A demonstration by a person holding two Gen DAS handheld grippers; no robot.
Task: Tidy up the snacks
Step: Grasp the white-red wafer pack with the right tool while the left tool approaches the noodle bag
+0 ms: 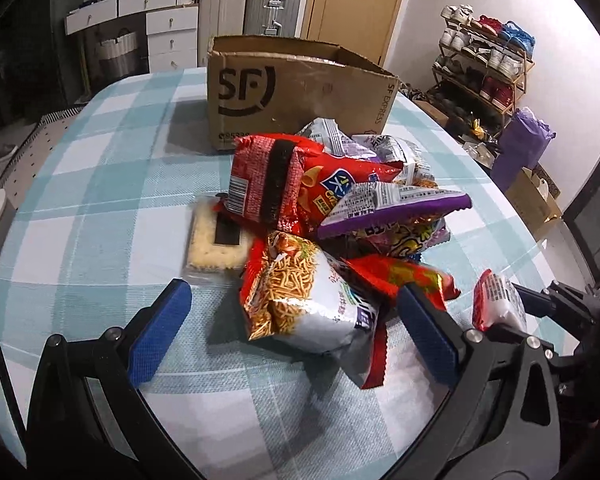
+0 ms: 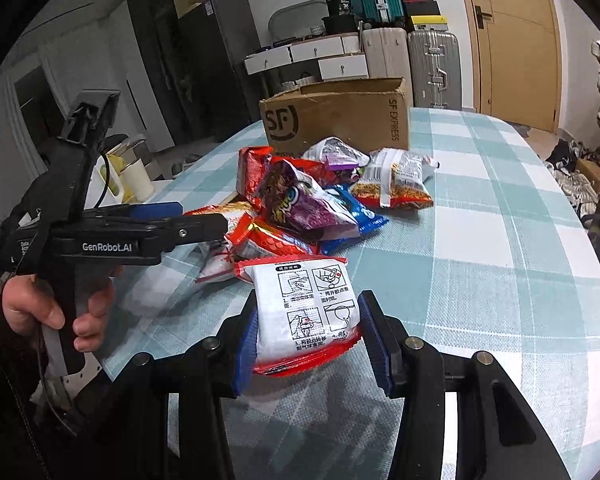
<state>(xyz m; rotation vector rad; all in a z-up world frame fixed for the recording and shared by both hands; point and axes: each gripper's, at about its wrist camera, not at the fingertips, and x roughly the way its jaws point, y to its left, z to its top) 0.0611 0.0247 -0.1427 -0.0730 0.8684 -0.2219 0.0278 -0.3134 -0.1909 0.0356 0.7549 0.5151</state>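
Observation:
A pile of snack bags point(image 1: 340, 208) lies on the checked tablecloth in front of an open SF cardboard box point(image 1: 296, 88). My left gripper point(image 1: 296, 316) is open, its blue pads on either side of a noodle-snack bag point(image 1: 308, 304) without gripping it. My right gripper point(image 2: 306, 332) is shut on a red-and-white packet point(image 2: 304, 304) with printed instruction drawings, held just above the table near the pile point(image 2: 300, 208). That packet also shows at the right of the left wrist view point(image 1: 498, 304). The left gripper shows in the right wrist view point(image 2: 172, 220).
A clear-wrapped cracker pack point(image 1: 214, 240) lies at the pile's left. The box point(image 2: 340, 120) stands at the table's far side. Suitcases point(image 2: 432, 64), drawers and a door are behind; a shoe rack point(image 1: 484, 60) stands to the right. Table edge point(image 2: 572, 240) curves right.

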